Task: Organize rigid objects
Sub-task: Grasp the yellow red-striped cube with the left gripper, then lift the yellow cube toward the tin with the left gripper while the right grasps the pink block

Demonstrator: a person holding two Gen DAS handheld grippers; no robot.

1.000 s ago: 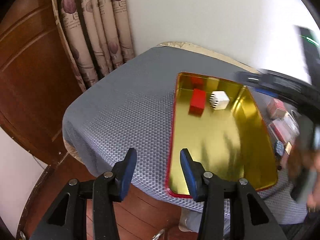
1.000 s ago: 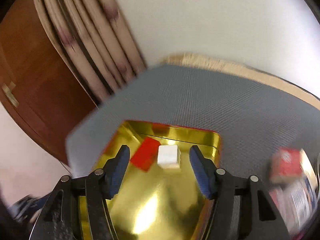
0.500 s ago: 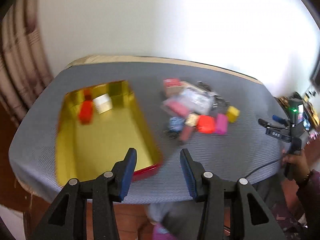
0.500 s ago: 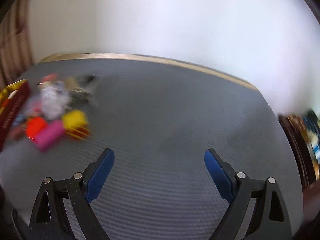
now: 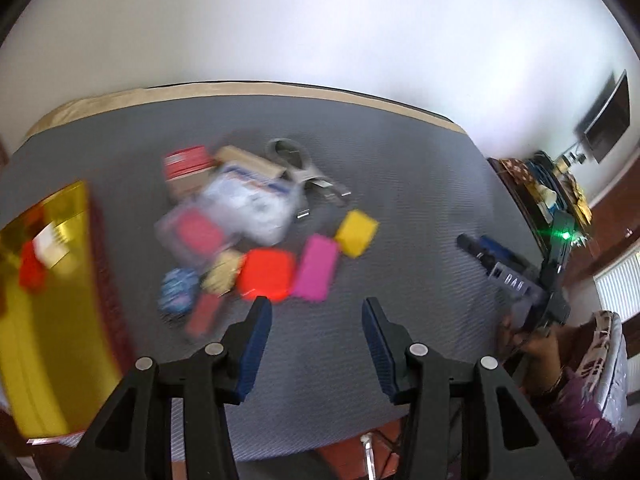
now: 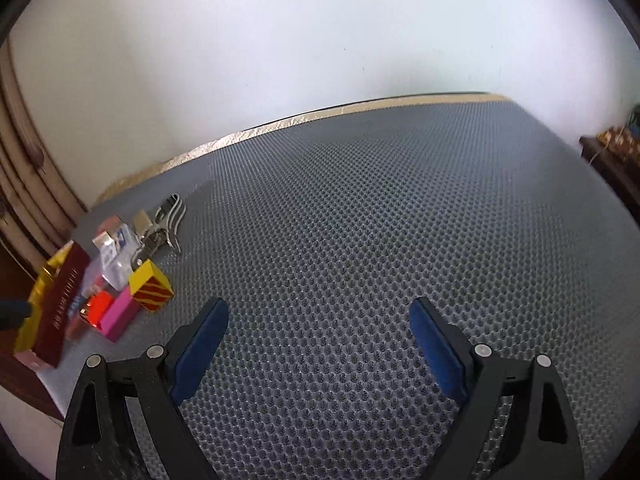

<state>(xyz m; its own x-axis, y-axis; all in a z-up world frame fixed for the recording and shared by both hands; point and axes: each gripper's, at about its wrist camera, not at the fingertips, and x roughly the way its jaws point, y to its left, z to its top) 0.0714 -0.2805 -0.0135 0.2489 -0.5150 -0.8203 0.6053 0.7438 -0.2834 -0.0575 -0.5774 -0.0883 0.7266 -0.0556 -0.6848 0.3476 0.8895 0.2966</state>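
Observation:
A gold tray (image 5: 52, 340) lies at the left and holds a red block (image 5: 32, 276) and a white block (image 5: 50, 244). Right of it is a blurred pile: an orange-red block (image 5: 266, 274), a pink block (image 5: 316, 266), a yellow block (image 5: 356, 232) and a clear bag (image 5: 248, 208). My left gripper (image 5: 316, 320) hangs open just in front of the pink block, with nothing between its fingers. My right gripper (image 6: 320, 324) stands wide open over bare grey mat (image 6: 360, 220). The striped yellow block (image 6: 152, 286) and the pink block (image 6: 120, 314) lie to its left.
A red box (image 5: 186, 162), metal scissors (image 5: 296, 160) and a blue patterned piece (image 5: 178, 290) belong to the pile. A person's hand (image 5: 536, 344) holds the right gripper (image 5: 478, 245) at the table's right edge. Cluttered furniture (image 5: 552, 192) stands beyond that edge.
The left view has swung from the tray rightward to the pile. The right gripper has left the white block in the tray, widened its jaws and moved right over bare mat.

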